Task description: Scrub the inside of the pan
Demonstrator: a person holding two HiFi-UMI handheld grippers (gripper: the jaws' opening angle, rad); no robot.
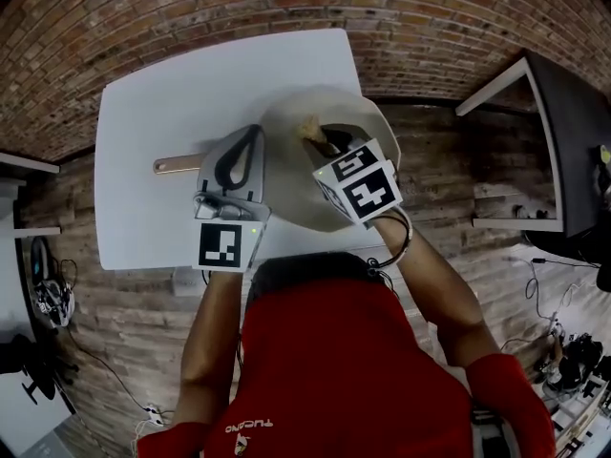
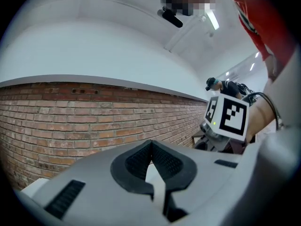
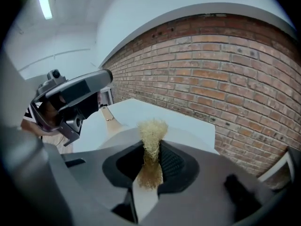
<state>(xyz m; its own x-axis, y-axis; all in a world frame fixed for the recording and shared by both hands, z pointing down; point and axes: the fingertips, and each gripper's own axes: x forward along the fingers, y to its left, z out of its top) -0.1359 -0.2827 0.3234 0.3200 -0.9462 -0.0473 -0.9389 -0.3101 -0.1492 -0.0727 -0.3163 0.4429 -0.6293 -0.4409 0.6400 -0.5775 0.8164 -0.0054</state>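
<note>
A white table (image 1: 153,113) stands on brick-patterned flooring, and on it we see the pale pan (image 1: 286,127), its wooden handle (image 1: 177,165) pointing to our left. Our right gripper (image 3: 151,149) is over the pan's inside with its jaws clamped on a tuft of golden scrubber (image 3: 151,133), which sticks out past the tips. Our left gripper (image 2: 150,147) hangs over the stretch between handle and pan, its jaws pressed together at the tips with nothing showing between them
</note>
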